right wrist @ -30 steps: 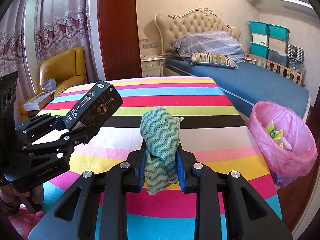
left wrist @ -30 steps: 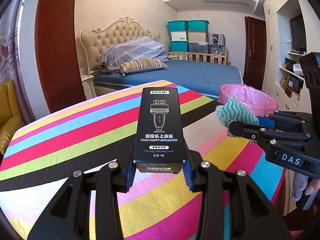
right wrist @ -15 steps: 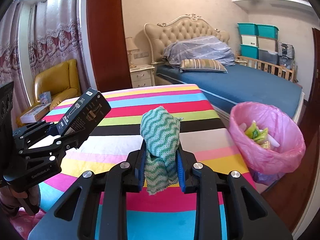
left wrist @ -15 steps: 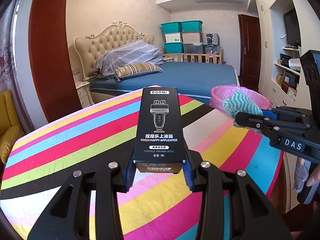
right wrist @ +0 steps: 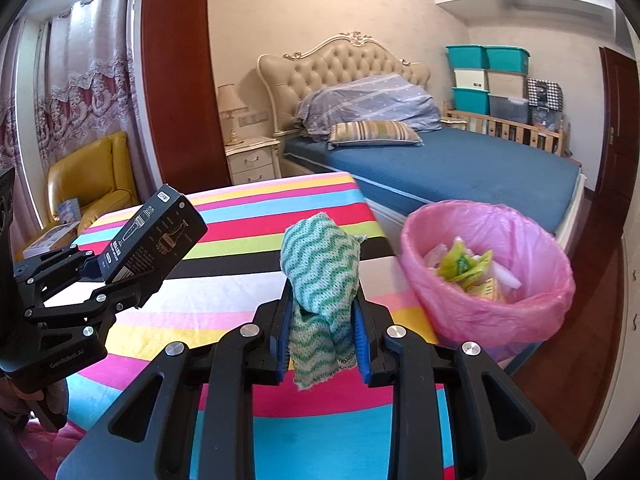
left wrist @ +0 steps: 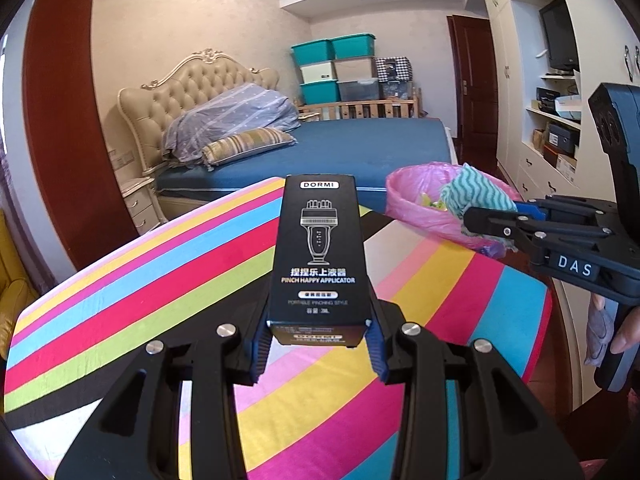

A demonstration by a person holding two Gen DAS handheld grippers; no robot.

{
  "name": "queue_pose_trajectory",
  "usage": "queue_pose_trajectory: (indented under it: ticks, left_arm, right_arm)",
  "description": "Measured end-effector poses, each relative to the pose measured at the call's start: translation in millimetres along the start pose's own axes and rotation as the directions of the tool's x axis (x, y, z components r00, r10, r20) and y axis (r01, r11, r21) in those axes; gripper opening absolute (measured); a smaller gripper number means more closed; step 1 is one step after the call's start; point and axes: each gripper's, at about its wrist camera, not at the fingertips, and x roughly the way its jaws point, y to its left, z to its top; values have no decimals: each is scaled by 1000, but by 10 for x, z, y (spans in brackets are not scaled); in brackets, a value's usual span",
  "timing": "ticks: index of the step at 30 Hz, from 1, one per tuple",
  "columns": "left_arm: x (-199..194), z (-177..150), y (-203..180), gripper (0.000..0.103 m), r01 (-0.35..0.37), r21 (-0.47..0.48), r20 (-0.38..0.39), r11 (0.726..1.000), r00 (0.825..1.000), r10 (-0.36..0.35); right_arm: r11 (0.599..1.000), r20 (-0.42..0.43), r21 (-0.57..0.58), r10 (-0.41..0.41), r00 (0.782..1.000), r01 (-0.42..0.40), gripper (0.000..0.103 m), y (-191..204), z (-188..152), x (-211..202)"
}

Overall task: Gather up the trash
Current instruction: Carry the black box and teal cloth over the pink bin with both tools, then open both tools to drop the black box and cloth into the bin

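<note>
Step in hand: carrying two pieces of trash over the striped table point(right wrist: 248, 216) toward the bin; neither is dropped yet.
Left gripper point(left wrist: 318, 354): jaws drawn in on the foot of a black DORMI applicator box point(left wrist: 320, 248), pads pressing both narrow sides; the box stands up and forward from the fingers, well left of the bin.
Right gripper point(right wrist: 322, 338): jaws nearly together, pinching a green wave-patterned cloth point(right wrist: 320, 276) whose bunched top rises above the blue pads.
Bin: a pink-lined trash bin point(right wrist: 416, 240) beside the table's right edge, with yellow-green wrappers point(right wrist: 464, 266) already inside. From the left wrist view the cloth sits in front of the rim; whether it is over the opening I cannot tell.
Next move, as I judge it: bring the cloth squarely above the opening, then part the jaws; the box has farther to travel and should follow without the two grippers crossing.
Risk: the limp cloth may cling to a pad.
</note>
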Motion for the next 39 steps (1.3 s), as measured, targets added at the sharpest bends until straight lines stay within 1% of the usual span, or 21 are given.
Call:
queue_pose_trajectory:
  ticks: [7, 15, 19, 23, 25, 29, 34, 37, 39]
  left_arm:
    - [199, 197, -214, 39, 52, 21, 3, 998, 999, -53]
    - [489, 517, -418, 39, 140, 4, -7, 990, 990, -140]
    - [654, 726, -494, 39, 193, -15, -13, 981, 981, -193]
    - [827, 932, -612, 39, 240, -15, -20, 971, 970, -241]
    - [907, 1027, -675, 39, 258, -12, -25, 966, 966, -259]
    - [1113, 1240, -812, 39, 307, -29, -36, 951, 951, -308]
    - [1363, 1429, -940, 39, 328, -54, -48, 943, 943, -330]
    - [1504, 1479, -980, 39, 333, -64, -56, 941, 940, -337]
    - [1621, 1484, -1030, 39, 334, -53, -64, 941, 939, -337]
  right_arm:
    - [999, 8, -6, -47, 999, 47, 26, -241, 43, -34]
    - [994, 41, 0, -112, 993, 112, 26, -569, 147, -97]
    - [989, 60, 11, -148, 987, 148, 26, -810, 210, -143]
    - [983, 75, 30, -184, 980, 182, 26, -1077, 292, -165]
    - [981, 82, 43, -195, 977, 192, 26, -1203, 348, -169]
    - [978, 96, 59, -205, 974, 200, 27, -1440, 456, -141]
    - [977, 93, 65, -210, 973, 204, 27, -1700, 609, -6]
    - [979, 83, 45, -204, 975, 201, 27, -1797, 651, 112]
    - [979, 67, 35, -203, 977, 201, 27, -1831, 655, 200]
